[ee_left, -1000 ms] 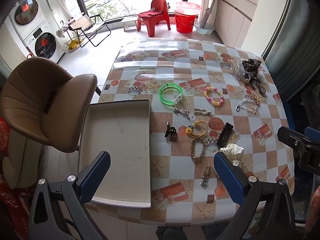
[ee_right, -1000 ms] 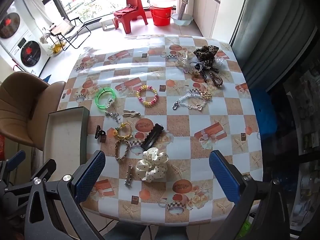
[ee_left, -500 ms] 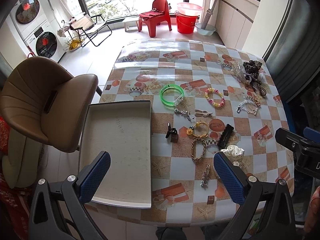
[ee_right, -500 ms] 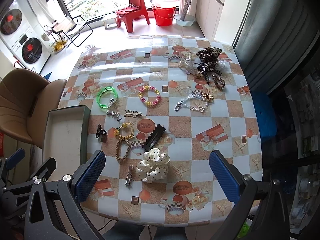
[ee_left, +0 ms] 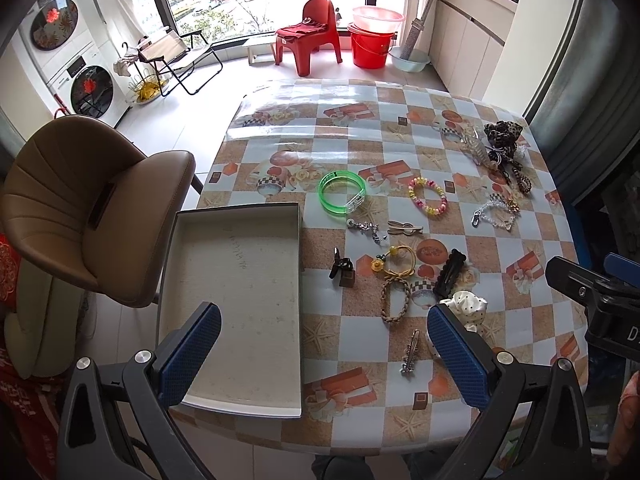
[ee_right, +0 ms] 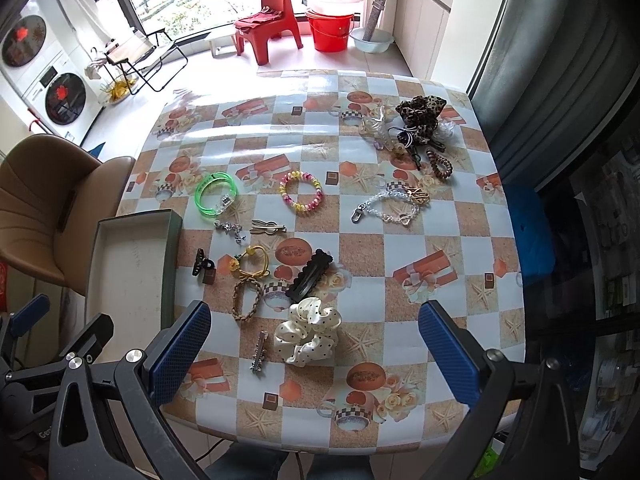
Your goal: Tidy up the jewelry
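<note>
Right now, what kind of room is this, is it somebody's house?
Most likely a home, a dining corner beside a laundry balcony. A table with a patterned plastic cloth holds hair ties and bracelets, stacked washing machines stand by the window, and a red plastic chair and bucket sit nearby.

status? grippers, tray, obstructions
Left gripper open, right gripper open, both empty. Tray holds nothing; jewelry such as green bangle loose on table. Nothing blocking.
</note>
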Motion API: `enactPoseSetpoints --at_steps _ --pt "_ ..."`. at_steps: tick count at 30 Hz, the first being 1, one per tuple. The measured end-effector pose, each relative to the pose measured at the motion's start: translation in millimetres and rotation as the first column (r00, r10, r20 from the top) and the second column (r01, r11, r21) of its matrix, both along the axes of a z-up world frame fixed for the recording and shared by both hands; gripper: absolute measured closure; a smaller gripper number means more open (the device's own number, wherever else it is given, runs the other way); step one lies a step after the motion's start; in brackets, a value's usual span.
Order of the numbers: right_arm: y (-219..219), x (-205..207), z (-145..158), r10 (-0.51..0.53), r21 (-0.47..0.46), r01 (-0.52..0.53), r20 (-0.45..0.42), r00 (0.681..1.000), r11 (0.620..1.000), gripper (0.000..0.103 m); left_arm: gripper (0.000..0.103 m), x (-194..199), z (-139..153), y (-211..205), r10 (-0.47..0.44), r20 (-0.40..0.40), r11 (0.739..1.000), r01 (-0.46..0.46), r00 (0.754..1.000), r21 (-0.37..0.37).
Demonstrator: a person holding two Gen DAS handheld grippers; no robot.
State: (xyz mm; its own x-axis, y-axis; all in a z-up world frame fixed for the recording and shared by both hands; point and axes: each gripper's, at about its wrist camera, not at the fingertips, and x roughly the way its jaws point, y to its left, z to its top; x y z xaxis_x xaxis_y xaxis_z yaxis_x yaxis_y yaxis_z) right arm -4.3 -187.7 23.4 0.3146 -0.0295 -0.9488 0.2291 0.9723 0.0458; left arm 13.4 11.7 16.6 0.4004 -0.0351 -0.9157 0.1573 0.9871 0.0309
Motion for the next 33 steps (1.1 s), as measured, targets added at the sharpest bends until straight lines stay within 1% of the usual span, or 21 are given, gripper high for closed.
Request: enactPoseSetpoints --at_steps 33 --pt "2.8 0.4 1.9 0.005 -0.003 -0.005 0.001 1.0 1.0 0.0 0.0 -0.4 0.3 -0.6 -0.001 0.003 1.0 0.001 1.0 0.003"
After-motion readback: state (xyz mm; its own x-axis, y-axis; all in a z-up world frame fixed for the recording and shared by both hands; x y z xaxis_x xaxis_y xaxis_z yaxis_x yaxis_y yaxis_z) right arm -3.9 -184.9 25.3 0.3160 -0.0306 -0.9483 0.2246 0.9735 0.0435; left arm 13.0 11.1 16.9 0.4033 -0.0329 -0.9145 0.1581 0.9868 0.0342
